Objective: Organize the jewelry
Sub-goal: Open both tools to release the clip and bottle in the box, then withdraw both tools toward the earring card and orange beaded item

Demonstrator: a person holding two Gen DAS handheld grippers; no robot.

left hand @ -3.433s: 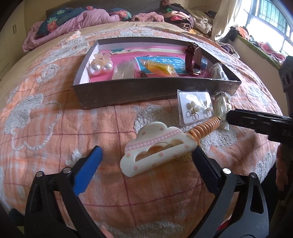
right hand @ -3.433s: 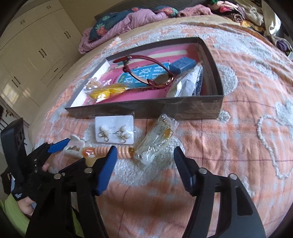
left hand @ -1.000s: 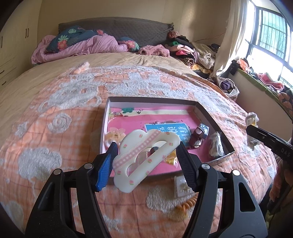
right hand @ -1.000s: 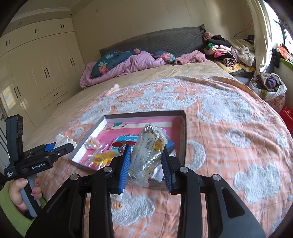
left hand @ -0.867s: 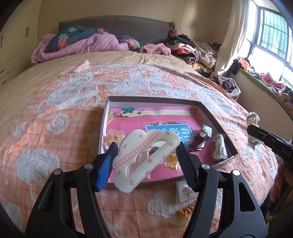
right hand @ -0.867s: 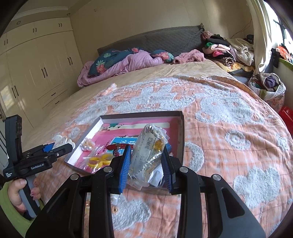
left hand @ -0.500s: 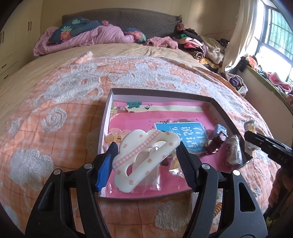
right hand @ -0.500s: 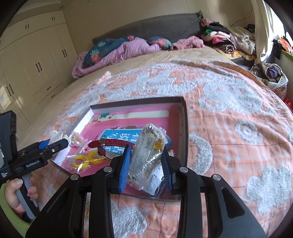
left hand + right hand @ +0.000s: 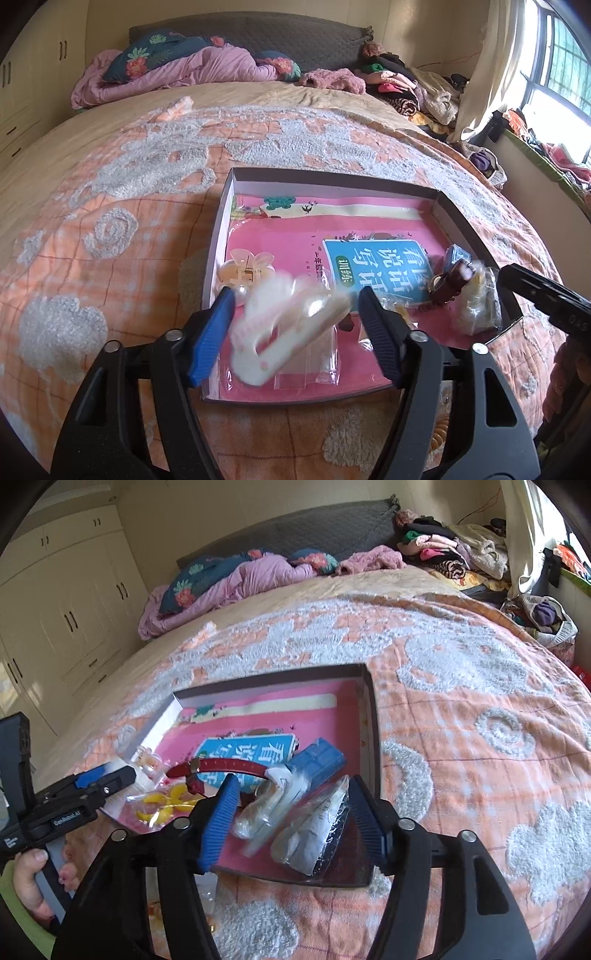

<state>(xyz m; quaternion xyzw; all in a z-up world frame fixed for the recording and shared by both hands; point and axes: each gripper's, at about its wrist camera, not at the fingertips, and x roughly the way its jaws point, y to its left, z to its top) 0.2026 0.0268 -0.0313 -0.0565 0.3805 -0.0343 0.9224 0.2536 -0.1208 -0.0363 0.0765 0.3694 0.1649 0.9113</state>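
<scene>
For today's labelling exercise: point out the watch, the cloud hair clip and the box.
watch point(image 9: 225, 766), right wrist view, red strap.
cloud hair clip point(image 9: 288, 325), left wrist view, blurred body.
box point(image 9: 332, 176), left wrist view, far wall.

Both the left tongs point(image 9: 295, 332) and right tongs point(image 9: 291, 819) hang with jaws spread apart.
</scene>
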